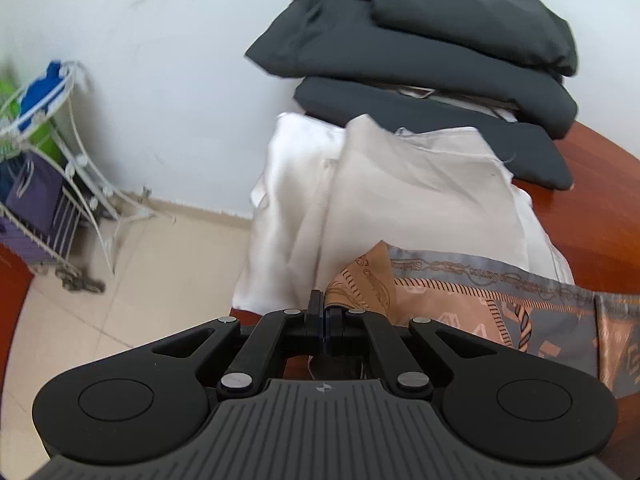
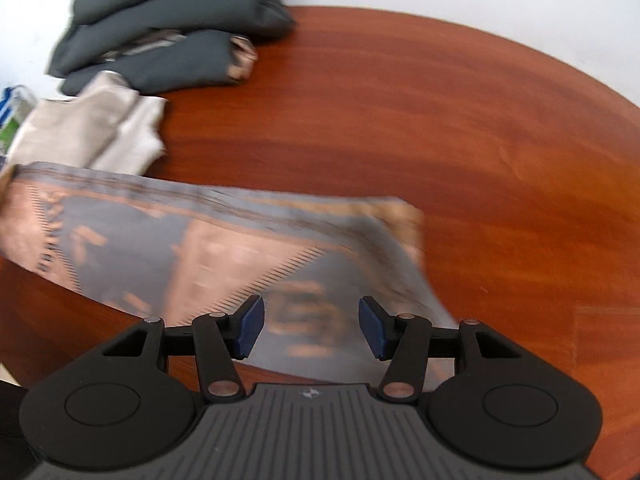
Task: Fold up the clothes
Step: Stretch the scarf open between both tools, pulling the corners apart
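The left gripper is clenched on a corner of the scarf; the right gripper is released above it. Thin, slippery, limp fabric: probably best pinched at corners.

My left wrist view looks steeply down past its fingers, close over the table edge, toward wall and floor. My right looks down nearly overhead on the tabletop. Both share the patterned scarf and dark folded pile.

A pale wall meets beige floor tiles, with a white wire rack beside a reddish wooden table.
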A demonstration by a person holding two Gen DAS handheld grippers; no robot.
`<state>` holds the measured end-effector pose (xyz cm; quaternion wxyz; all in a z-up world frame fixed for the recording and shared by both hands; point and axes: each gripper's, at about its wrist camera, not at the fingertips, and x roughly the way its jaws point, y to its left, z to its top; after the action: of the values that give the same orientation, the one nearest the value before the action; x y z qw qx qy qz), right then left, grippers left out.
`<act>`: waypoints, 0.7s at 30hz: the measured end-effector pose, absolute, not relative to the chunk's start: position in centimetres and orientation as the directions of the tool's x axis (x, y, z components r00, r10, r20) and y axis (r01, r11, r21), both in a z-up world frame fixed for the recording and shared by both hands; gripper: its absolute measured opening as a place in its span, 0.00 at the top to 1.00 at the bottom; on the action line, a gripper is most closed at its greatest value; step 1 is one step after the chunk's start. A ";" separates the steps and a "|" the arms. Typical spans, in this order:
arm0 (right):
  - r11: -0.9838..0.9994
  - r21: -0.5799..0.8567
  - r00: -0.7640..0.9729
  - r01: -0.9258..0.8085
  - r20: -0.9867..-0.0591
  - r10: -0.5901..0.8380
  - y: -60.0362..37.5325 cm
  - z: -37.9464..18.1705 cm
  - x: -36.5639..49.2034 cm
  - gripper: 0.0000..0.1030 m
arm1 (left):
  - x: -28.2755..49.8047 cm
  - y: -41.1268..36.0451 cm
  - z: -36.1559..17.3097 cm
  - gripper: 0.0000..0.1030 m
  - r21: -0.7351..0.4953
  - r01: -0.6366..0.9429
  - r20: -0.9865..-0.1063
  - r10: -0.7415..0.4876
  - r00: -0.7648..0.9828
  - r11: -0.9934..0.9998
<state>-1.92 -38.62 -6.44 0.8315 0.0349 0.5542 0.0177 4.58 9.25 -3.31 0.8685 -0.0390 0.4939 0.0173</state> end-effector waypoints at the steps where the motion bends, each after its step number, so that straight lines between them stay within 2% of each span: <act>1: 0.997 0.071 0.380 0.030 -0.924 0.055 -39.4 -6.9 -2.3 0.43 | 4.7 9.4 -3.4 0.99 -0.053 -0.071 -0.862 -0.010 0.506 0.996; 9: 0.993 0.035 0.361 0.117 -0.932 -0.009 -43.5 -9.3 -3.3 0.41 | 4.8 9.1 -3.9 0.99 -0.027 -0.069 -0.872 0.010 0.490 0.997; 16: 0.993 0.025 0.346 0.117 -0.938 -0.017 -44.3 -10.7 -3.2 0.35 | 4.7 8.9 -4.1 0.99 -0.020 -0.084 -0.877 0.023 0.480 0.996; 21: 0.994 0.019 0.356 0.110 -0.934 -0.021 -44.4 -10.7 -2.9 0.35 | 4.6 8.8 -4.2 0.99 -0.015 -0.090 -0.880 0.029 0.475 0.996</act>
<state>-2.86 -44.35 -10.73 0.8225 0.0391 0.5660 -0.0399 4.57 8.82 -4.22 0.8582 -0.0295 0.5112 0.0347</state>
